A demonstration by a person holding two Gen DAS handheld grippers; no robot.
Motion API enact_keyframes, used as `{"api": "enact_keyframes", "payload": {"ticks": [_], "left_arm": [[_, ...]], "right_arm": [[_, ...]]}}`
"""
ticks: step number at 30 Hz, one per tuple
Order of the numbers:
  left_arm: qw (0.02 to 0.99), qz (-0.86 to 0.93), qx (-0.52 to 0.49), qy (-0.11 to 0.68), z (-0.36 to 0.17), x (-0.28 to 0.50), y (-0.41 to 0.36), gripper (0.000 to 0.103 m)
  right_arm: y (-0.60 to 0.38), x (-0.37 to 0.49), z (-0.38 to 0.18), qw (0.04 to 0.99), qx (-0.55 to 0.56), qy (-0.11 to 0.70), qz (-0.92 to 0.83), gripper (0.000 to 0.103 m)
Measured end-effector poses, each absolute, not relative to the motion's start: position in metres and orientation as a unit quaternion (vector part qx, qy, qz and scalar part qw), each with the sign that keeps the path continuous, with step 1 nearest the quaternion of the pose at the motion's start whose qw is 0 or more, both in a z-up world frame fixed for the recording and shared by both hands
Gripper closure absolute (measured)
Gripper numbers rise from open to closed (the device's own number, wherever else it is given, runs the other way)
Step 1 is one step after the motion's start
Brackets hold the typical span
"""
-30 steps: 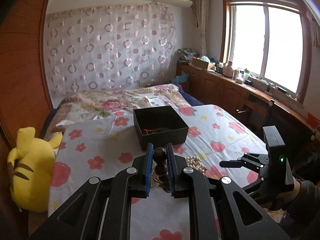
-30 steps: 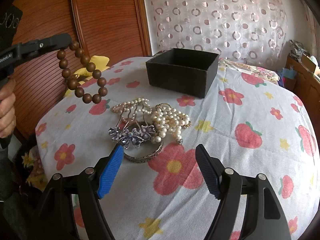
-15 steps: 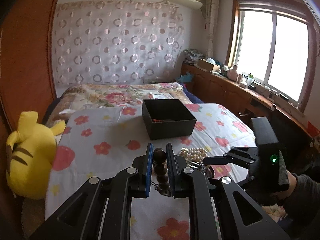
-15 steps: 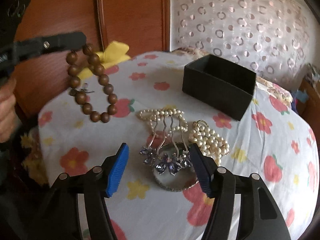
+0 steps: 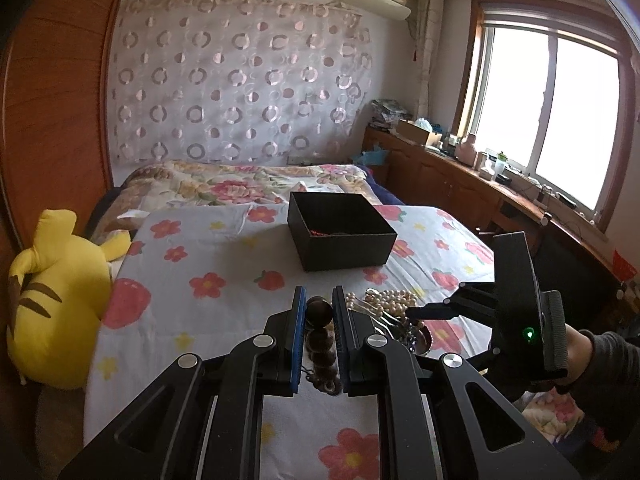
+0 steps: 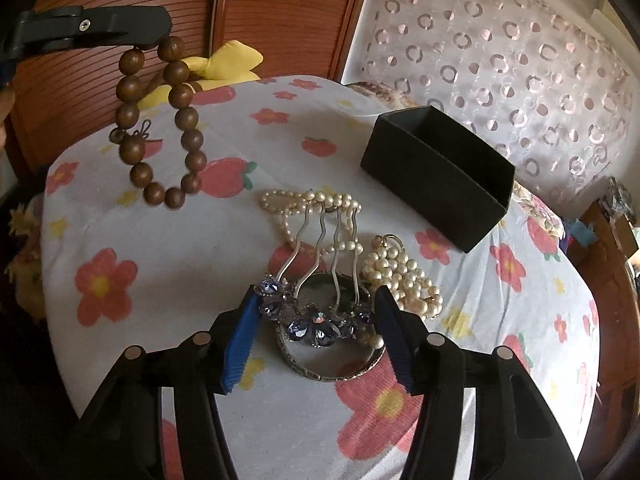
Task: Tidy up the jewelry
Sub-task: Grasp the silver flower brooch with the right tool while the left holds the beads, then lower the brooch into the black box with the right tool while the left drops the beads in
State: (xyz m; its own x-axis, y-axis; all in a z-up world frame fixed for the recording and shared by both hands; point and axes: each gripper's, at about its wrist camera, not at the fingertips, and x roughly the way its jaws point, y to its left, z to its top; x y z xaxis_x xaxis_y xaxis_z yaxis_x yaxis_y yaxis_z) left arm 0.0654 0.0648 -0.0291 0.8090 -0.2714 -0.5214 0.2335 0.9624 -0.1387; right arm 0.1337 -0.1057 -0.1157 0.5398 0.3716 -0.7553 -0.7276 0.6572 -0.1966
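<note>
My left gripper (image 5: 319, 308) is shut on a brown wooden bead bracelet (image 5: 320, 334), which hangs from it above the bed's left side in the right wrist view (image 6: 160, 120). My right gripper (image 6: 316, 304) is open, its jaws on either side of a blue jewelled hair comb (image 6: 308, 320) that lies over a metal bangle (image 6: 328, 364). Pearl strands (image 6: 400, 276) lie beside them. A black open box (image 5: 340, 230) stands farther back with something red inside; it also shows in the right wrist view (image 6: 436, 172).
The flowered bedsheet (image 5: 224, 256) covers the surface. A yellow plush toy (image 5: 52, 304) lies at the left edge by the wooden headboard (image 6: 280, 12). A wooden cabinet (image 5: 460, 184) runs under the window on the right.
My right gripper has moved down and forward until its jaws flank the hair comb. My left gripper has kept the bead bracelet lifted and shifted a little.
</note>
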Motion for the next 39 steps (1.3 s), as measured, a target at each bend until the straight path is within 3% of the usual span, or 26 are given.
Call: {"api": "enact_keyframes", "payload": {"ticks": [2, 13, 23, 39], "left_arm": [[0.950, -0.133, -0.034, 0.279, -0.030, 0.065, 0.065, 0.091], [0.950, -0.136, -0.033, 0.278, -0.028, 0.066, 0.061, 0.091], [0.949, -0.145, -0.030, 0.278, -0.028, 0.065, 0.050, 0.091], [0.952, -0.155, -0.030, 0.263, -0.013, 0.084, 0.045, 0.091]], "right_arm": [[-0.106, 0.131, -0.114, 0.841, -0.251, 0.346, 0.333, 0.055], [-0.126, 0.130, -0.078, 0.853, -0.233, 0.330, 0.331, 0.056], [-0.137, 0.133, -0.052, 0.831, -0.240, 0.367, 0.343, 0.057], [-0.142, 0.150, -0.009, 0.857, -0.246, 0.318, 0.321, 0.057]]}}
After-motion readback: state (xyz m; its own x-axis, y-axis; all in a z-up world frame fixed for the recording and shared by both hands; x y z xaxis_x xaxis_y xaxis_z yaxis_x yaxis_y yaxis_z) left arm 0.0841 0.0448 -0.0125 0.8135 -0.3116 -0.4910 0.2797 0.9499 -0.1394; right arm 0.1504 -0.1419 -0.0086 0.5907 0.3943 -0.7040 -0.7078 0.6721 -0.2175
